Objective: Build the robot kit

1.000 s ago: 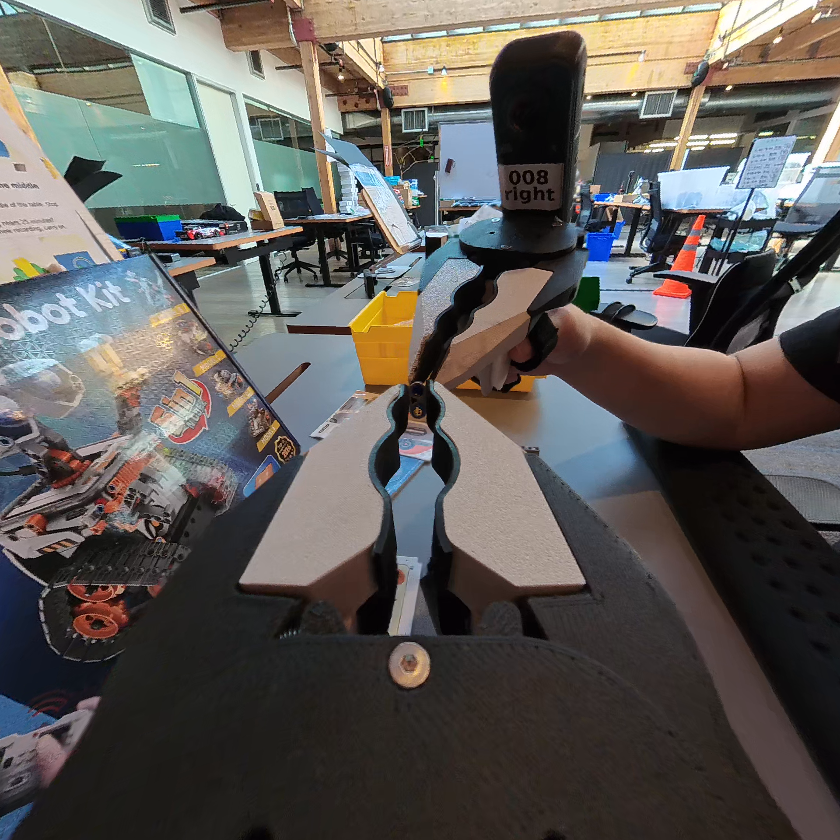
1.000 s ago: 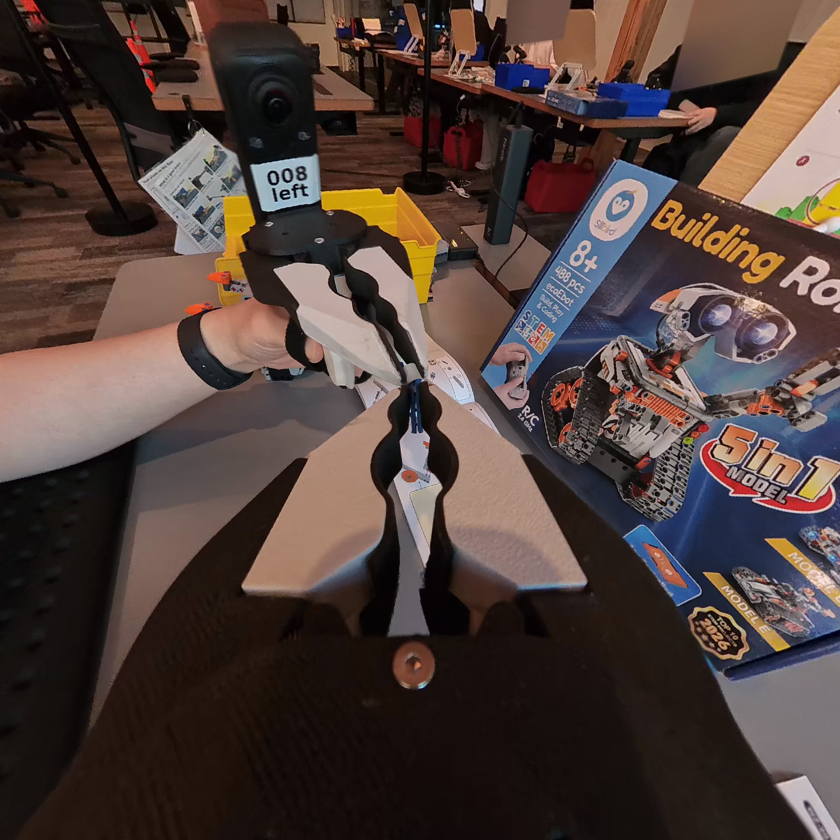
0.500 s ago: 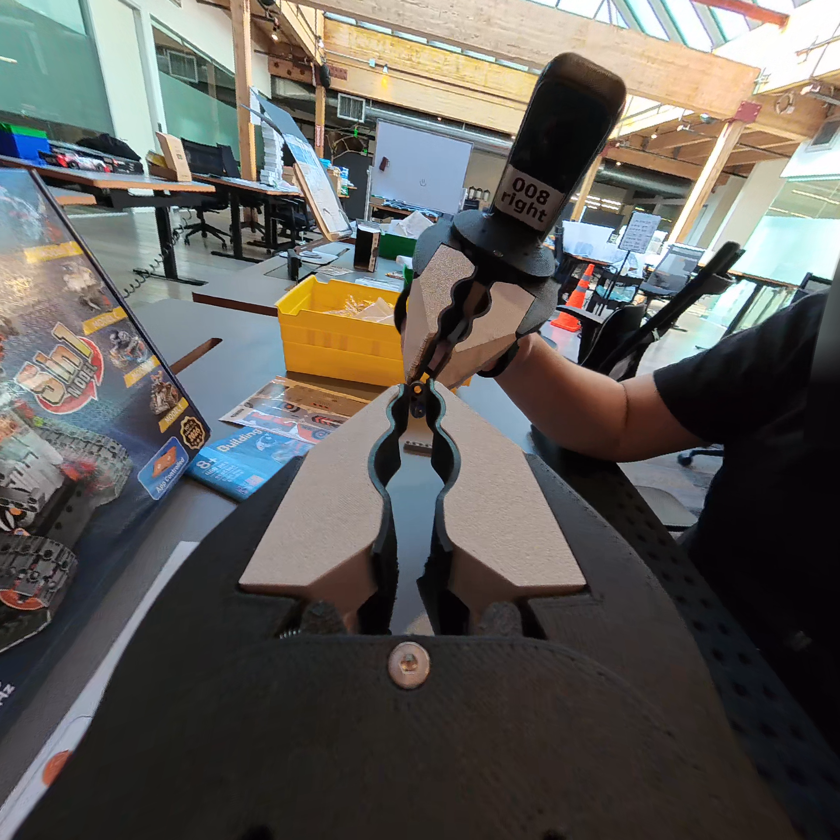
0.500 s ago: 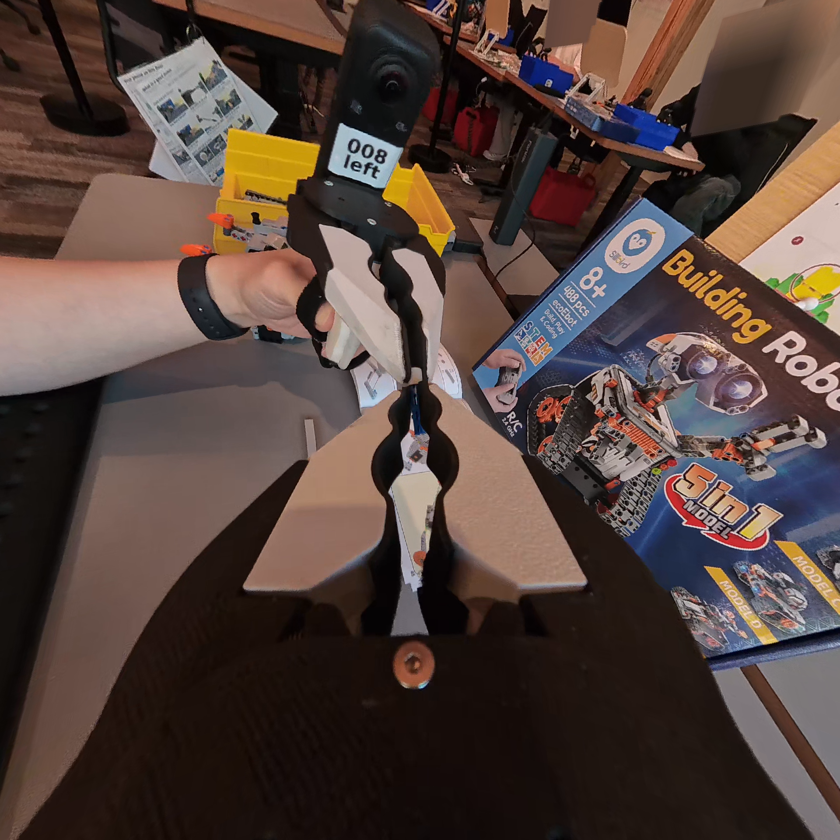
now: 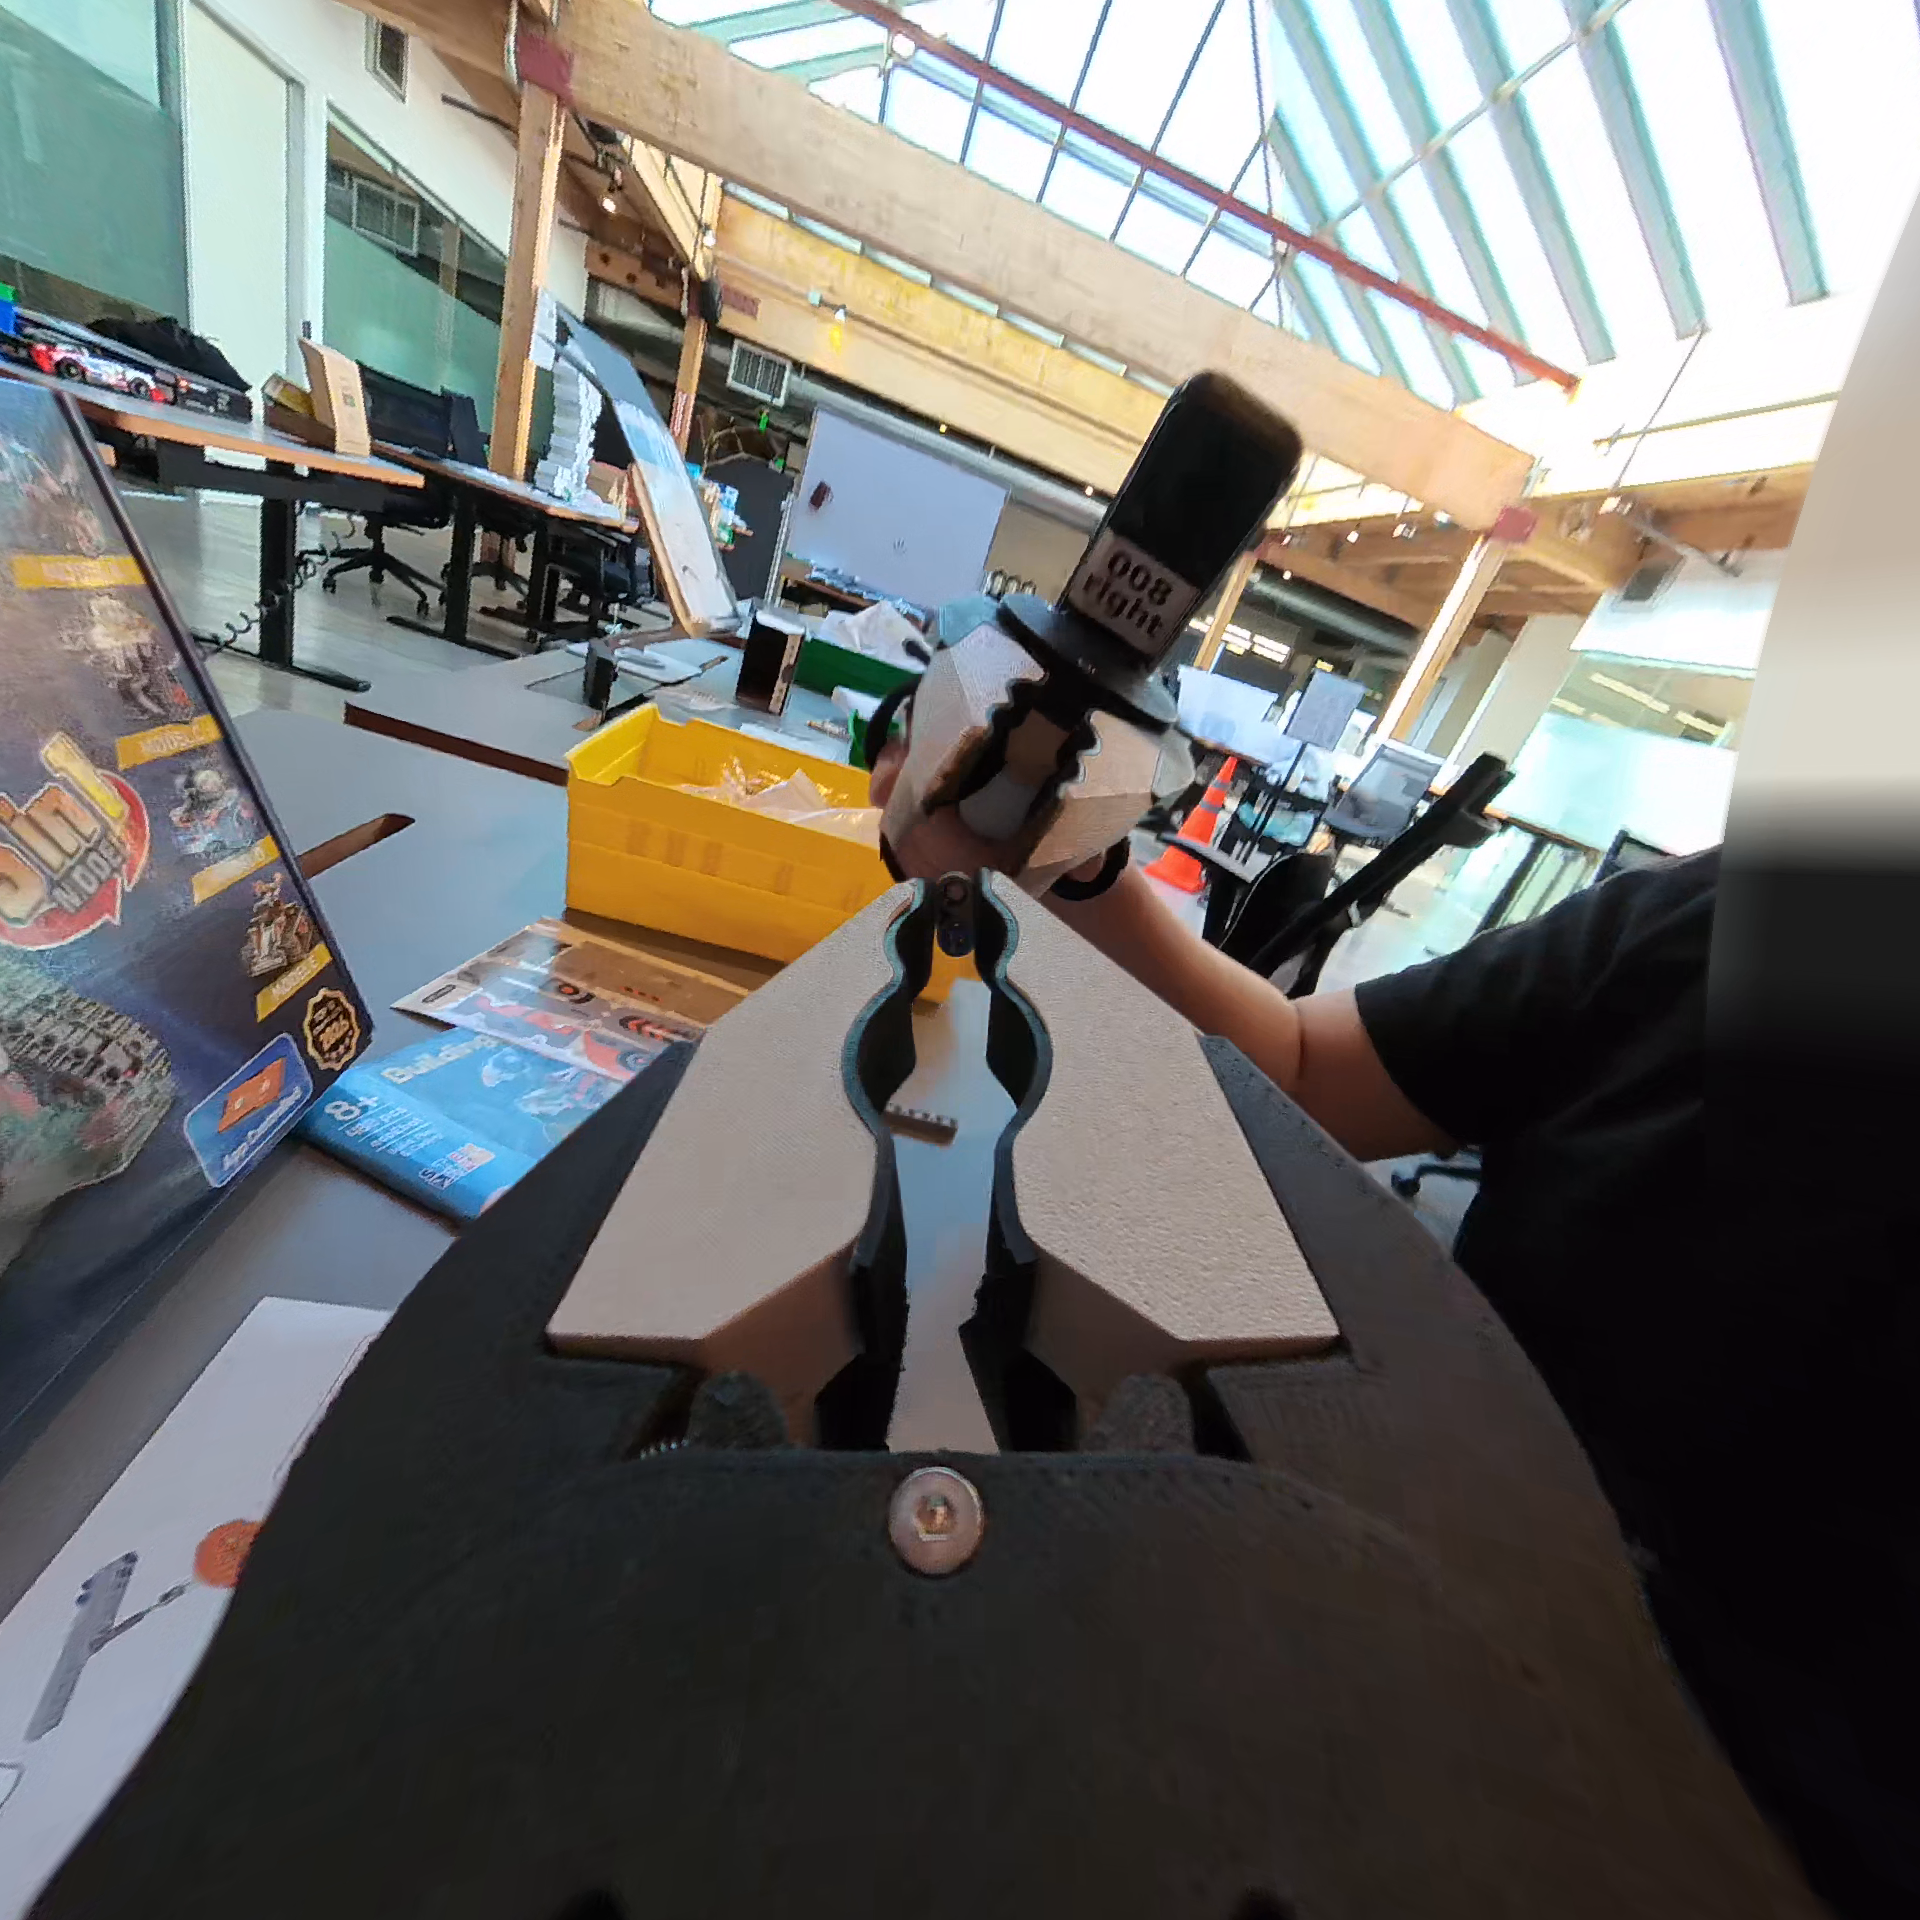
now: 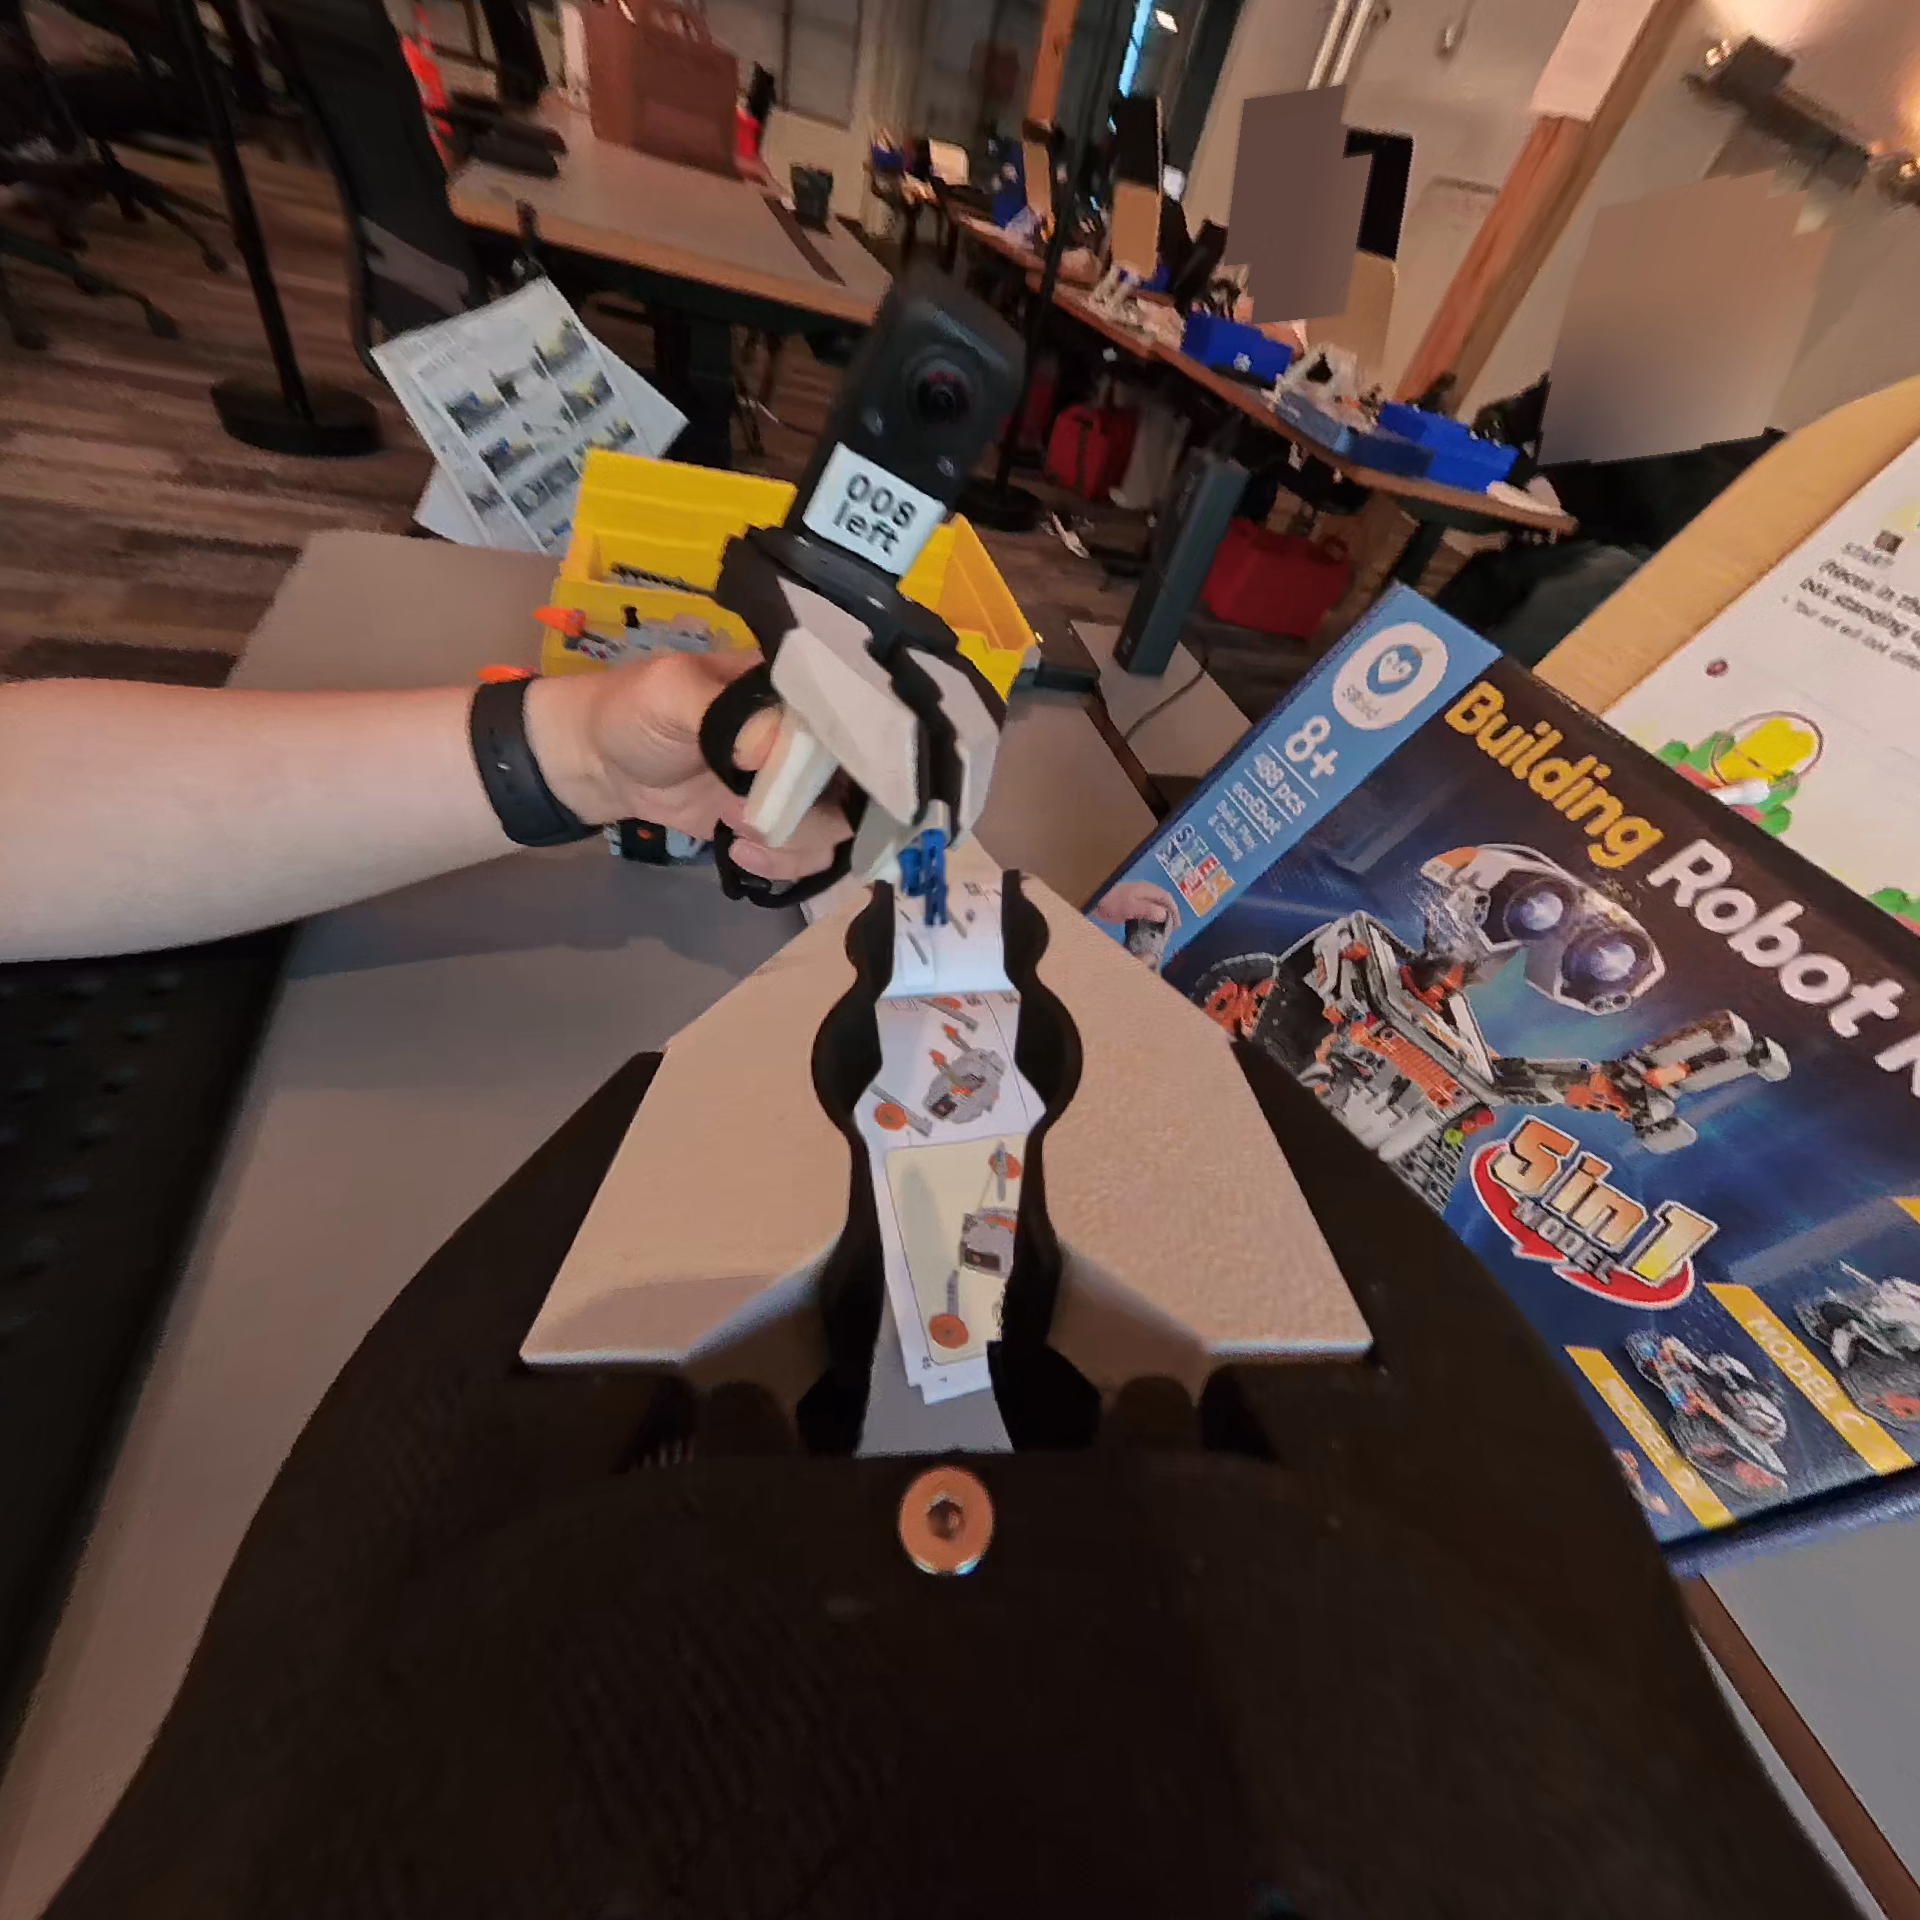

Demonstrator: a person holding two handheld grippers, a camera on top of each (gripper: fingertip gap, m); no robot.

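My left gripper (image 5: 954, 906) is shut on a small blue toy building piece (image 5: 954, 925), pinched at its fingertips above the grey table (image 6: 416, 1091). In the right wrist view the left gripper (image 6: 928, 844) holds that blue piece (image 6: 925, 871) just ahead of my right gripper (image 6: 948, 896). My right gripper is open and empty, its tips a small gap apart, just short of the piece. A printed instruction sheet (image 6: 956, 1143) lies on the table under the right gripper. A short grey beam (image 5: 920, 1120) lies on the table below the left gripper.
A yellow parts bin (image 5: 707, 862) stands at the far side of the table, also in the right wrist view (image 6: 644, 520). A large toy robot kit box (image 6: 1558, 1039) leans at the table's side. Booklets (image 5: 447, 1112) lie flat beside it. A black chair back (image 6: 104, 1143) is near the table's edge. The grippers are tip to tip, or close to it.
My right gripper has opened and let go of the blue piece, which stays in the left gripper. Both grippers have tilted and shifted, and the left wrist view now looks higher.
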